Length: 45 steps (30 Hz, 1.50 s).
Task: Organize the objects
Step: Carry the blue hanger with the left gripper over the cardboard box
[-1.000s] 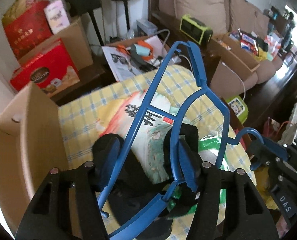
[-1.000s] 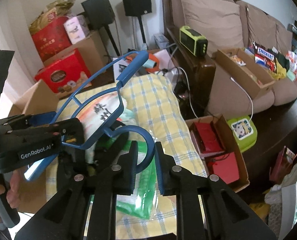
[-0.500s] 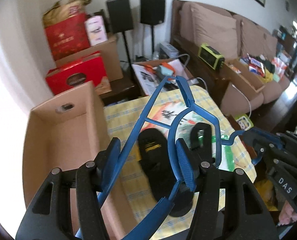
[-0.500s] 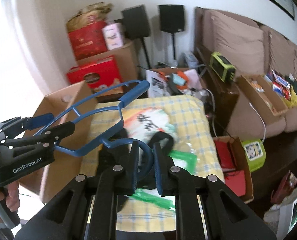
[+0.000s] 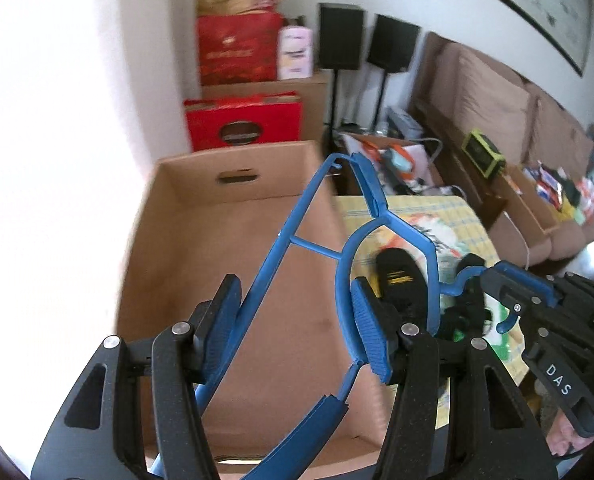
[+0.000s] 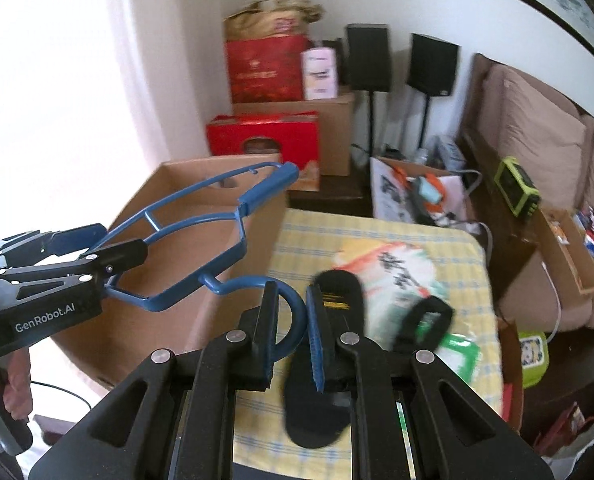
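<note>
While the blue plastic clothes hanger (image 5: 381, 216) is carried above the open brown cardboard box (image 5: 233, 264), its frame is clamped by the left gripper (image 5: 297, 328) and its hook is pinched by the nearly closed right gripper (image 6: 291, 320). Just beyond the right gripper, a black insole (image 6: 329, 344) is seen lying on the yellow checked tablecloth (image 6: 377, 224).

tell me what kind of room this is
Most likely a lived-in living room, mid-tidying. A brown sofa with big cushions runs along the wall, two black speakers stand on poles in the corner, and cardboard boxes and red gift boxes are stacked about.
</note>
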Tool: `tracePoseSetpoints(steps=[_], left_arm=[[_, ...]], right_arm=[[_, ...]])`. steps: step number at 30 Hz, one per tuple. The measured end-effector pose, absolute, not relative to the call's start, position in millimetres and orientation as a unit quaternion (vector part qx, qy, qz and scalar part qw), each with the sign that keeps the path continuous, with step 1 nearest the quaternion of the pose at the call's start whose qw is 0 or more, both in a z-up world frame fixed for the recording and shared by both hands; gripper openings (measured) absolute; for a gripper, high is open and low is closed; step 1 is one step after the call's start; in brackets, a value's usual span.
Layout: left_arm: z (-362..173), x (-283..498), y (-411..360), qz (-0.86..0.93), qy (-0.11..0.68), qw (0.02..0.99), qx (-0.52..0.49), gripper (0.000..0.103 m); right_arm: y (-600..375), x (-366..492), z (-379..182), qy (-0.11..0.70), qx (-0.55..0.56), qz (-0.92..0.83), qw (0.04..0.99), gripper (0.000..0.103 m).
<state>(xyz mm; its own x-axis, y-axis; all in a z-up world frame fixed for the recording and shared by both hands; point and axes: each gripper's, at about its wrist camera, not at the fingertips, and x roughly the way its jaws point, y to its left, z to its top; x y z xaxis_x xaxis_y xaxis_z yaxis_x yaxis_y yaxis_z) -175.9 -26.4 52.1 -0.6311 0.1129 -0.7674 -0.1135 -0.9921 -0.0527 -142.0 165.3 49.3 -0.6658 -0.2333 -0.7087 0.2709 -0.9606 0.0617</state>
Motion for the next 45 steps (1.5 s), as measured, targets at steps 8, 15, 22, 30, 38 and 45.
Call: tracePoseSetpoints(steps=[8,15,22,30,38,45], left_arm=[[31,-179,-80,0.899,-0.035,0.028,-0.436,0.053],[1,-194,-113,0.889,-0.081,0.010,-0.451,0.044],[-35,-203,-115,0.870,-0.082,0.020,-0.486,0.038],[-9,-190,-118,0.879,-0.048,0.029,-0.474,0.047],[0,-165,-123,0.871,0.051,0.011,-0.488,0.051],[-15,-162,-132,0.858,0.062,0.020,-0.509,0.049]], right_arm=[[119,-160,29,0.037,0.399,-0.900,0.169,0.013],[98,-185,-3,0.045,0.429,-0.884,0.181,0.013],[76,-191,-14,0.082,0.426,-0.883,0.181,0.006],[78,-188,-21,0.074,0.436,-0.877,0.188,0.007],[78,-165,-12,0.087,0.429,-0.875,0.206,0.009],[81,-146,-7,0.086,0.425,-0.874,0.221,0.016]])
